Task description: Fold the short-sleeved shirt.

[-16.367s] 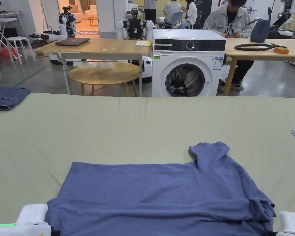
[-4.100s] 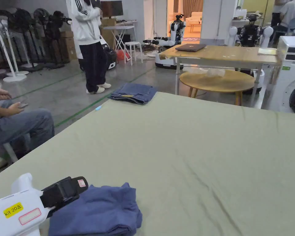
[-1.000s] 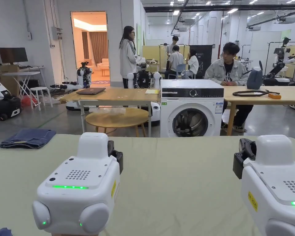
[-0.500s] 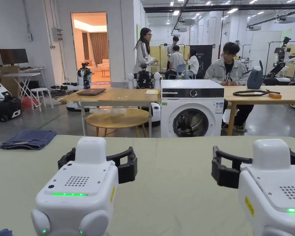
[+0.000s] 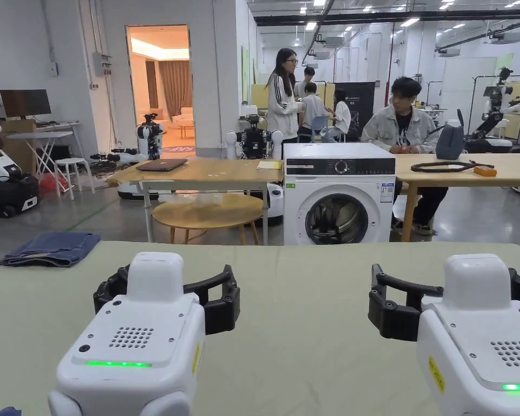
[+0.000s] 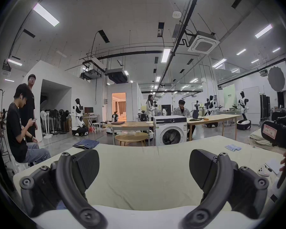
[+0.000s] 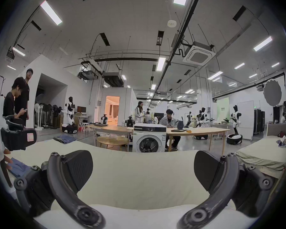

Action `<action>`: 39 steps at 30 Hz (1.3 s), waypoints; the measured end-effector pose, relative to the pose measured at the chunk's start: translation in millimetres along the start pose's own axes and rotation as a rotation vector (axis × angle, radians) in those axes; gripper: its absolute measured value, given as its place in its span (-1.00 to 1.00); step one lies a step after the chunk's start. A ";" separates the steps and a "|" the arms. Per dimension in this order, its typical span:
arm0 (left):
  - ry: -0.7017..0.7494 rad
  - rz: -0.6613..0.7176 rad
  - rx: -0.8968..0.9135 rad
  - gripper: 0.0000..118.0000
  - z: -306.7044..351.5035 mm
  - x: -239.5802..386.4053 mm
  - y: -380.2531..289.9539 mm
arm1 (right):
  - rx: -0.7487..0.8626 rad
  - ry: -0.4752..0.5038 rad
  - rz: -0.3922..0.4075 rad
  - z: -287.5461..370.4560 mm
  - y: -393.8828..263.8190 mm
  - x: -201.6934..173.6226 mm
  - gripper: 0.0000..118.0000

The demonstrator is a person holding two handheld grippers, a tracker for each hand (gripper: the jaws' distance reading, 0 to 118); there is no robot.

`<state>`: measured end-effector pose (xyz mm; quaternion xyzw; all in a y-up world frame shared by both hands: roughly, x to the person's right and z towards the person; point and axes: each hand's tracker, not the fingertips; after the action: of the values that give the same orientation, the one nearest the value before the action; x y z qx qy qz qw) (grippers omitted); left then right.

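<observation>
Above the bench (image 5: pixel 307 303), on my side of the washer (image 5: pixel 339 195), I hold both grippers level, pointing at it. Left gripper (image 6: pixel 144 166): jaws wide apart, empty. Right gripper (image 7: pixel 143 166): same. Shirt (image 7: pixel 17 166) lies folded on the bench beside the left gripper, opposite the right one. I judge folding done; next move only calls for parking the grippers.

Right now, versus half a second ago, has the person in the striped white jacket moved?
Yes. The person in the striped white jacket has stepped to the right, judged against the washing machine: now above its left edge, before left of it.
</observation>
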<state>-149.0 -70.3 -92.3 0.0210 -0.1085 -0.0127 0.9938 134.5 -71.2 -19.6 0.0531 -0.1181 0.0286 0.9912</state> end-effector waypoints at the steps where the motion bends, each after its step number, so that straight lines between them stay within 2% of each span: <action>1: 0.000 0.003 0.003 0.85 0.2 -0.2 0.3 | -0.001 0.000 -0.003 -0.6 0.2 0.5 1.00; 7: 0.002 -0.001 -0.004 0.85 0.1 -0.3 -2.2 | -0.004 0.002 -0.016 1.6 0.9 2.6 1.00; 11: -0.001 0.008 -0.018 0.86 0.0 -0.7 -4.3 | -0.081 0.023 -0.049 -2.8 2.5 4.6 1.00; 14: -0.004 0.014 -0.028 0.85 -0.5 -1.2 -4.7 | -0.128 0.059 -0.073 -4.6 3.4 5.8 1.00; 16: -0.010 0.016 -0.039 0.85 -1.3 -2.1 -4.7 | -0.122 0.110 -0.121 0.4 4.6 6.9 1.00; 19: -0.011 0.025 -0.035 0.85 -0.3 -4.0 -3.5 | -0.149 0.086 -0.135 5.6 15.7 3.3 1.00; 25: 0.000 0.040 -0.026 0.85 2.3 -8.2 1.6 | -0.099 0.027 -0.118 15.0 20.9 -2.2 1.00; 32: -0.012 0.038 -0.037 0.86 1.8 -5.2 1.4 | -0.149 -0.002 -0.149 14.5 15.9 -0.4 1.00; 39: -0.024 0.032 -0.040 0.85 1.3 0.4 0.6 | -0.145 -0.074 -0.096 17.1 11.1 -1.3 1.00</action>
<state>-148.9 -69.8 -90.9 -0.0006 -0.1205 0.0005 0.9927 128.5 -62.2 -2.2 -0.0124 -0.1536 -0.0297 0.9876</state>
